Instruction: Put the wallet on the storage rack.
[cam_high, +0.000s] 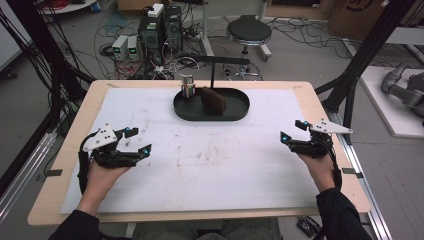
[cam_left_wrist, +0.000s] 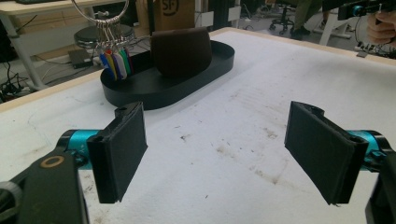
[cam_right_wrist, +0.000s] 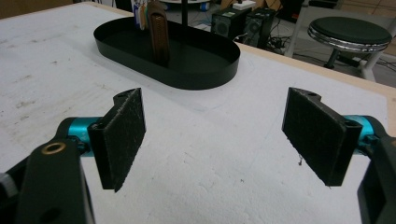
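White mat (cam_high: 150, 190), tray (cam_high: 235, 114) at 12 o'clock; left gripper (cam_high: 134, 141) and right gripper (cam_high: 291, 131) both jaws apart, I'd approach the brown wallet (cam_high: 213, 99) square-on.

Black tools (cam_high: 134, 141); teal joints; grey plates; dark sleeves (cam_high: 340, 212).

A brown wallet (cam_high: 213, 100) stands upright on its edge inside a black oval tray (cam_high: 235, 114) at the worktop's far middle; a bunch of coloured key tags (cam_high: 187, 90) hangs just beside it.
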